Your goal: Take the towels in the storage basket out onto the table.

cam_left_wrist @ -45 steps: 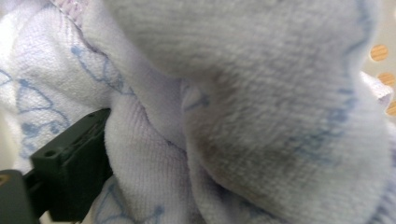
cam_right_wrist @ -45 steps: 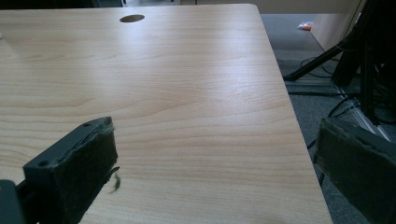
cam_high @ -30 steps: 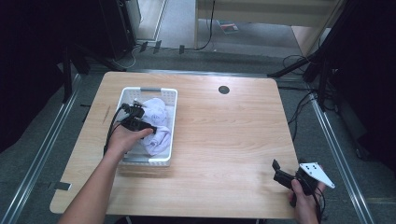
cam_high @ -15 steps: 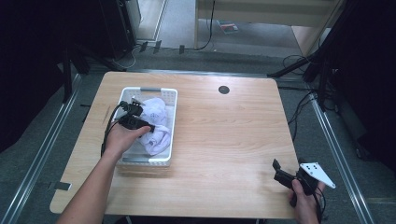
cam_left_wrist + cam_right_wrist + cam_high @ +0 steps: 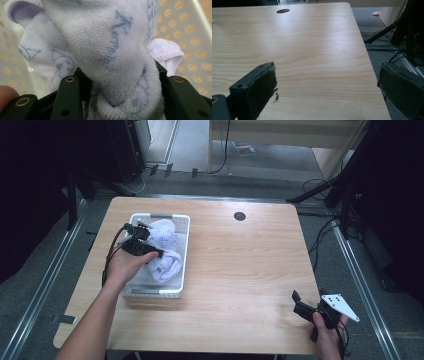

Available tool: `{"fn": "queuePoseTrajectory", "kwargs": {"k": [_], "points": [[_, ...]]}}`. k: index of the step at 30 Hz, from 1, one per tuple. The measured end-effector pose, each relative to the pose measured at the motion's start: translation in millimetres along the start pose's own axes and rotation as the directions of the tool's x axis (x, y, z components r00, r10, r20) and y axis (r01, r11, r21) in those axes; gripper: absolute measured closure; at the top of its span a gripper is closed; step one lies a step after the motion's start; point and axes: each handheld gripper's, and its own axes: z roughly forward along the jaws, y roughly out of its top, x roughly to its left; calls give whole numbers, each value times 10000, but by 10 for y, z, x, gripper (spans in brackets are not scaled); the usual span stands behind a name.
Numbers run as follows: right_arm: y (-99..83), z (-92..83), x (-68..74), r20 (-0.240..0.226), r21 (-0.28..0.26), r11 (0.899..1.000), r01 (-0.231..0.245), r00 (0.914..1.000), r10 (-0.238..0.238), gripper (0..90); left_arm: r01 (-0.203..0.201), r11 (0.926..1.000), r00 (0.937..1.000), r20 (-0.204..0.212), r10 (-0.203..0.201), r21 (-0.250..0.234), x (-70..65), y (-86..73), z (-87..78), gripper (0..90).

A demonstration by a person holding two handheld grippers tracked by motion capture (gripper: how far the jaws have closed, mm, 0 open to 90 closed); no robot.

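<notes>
1. One broad wooden table [image 5: 240, 270] carries everything, and most of its top lies bare to the right of the work, which leaves you room to set something down.
2. Next in size, the white perforated basket [image 5: 182, 251] sits on the left part of the table, within easy reach of your left arm, its long side running away from you.
3. Inside it, the white towel [image 5: 165, 251] with blue lettering lies bunched up, filling the far and middle part of the basket; the near end of the basket looks bare.
4. Your left gripper [image 5: 152, 254] is down in the basket with its jaws clamped on a thick fold of that towel [image 5: 120, 62]; the left gripper view has terry cloth bulging between the two black jaws, so the hold looks deep rather than on a thin edge, likely firm enough for a lift.
5. Your right gripper [image 5: 298, 302] waits near the table's front right corner, well apart from the basket, jaws spread wide with nothing between them, probably parked there so it stays clear until the towel comes out.
</notes>
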Motion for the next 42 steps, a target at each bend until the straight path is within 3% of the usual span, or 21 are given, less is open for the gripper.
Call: {"fn": "queuePoseTrajectory", "kwargs": {"k": [5, 12, 18, 25, 31, 42], "points": [[0, -1, 0, 3, -2, 10000, -10, 10000, 10, 23, 69, 9993, 9998, 204, -62, -374, -26, 40, -191, 521], [0, -1, 0, 12, -2, 10000, -13, 10000, 13, 23, -127, 9961, 9999, 84, 135, -872, -91, 107, -418, 519], [0, -1, -2, 12, 3, 10000, -19, 10000, 19, 23, -283, 9949, 9995, 121, 296, -966, -155, 184, -601, 516], [0, -1, -1, 16, -5, 10000, -21, 10000, 21, 23, -435, 9928, 9982, 358, 477, -1118, -268, 278, -706, 515], [0, -1, -1, 8, -2, 10000, -11, 10000, 11, 23, -679, 9913, 9959, 518, 741, -1126, -423, 353, -677, 514], [-1, -3, -2, -22, -33, 10000, -50, 10000, 50, 24, -1146, 9902, 9888, 865, 1215, -799, -763, 454, -441, 506]]}}
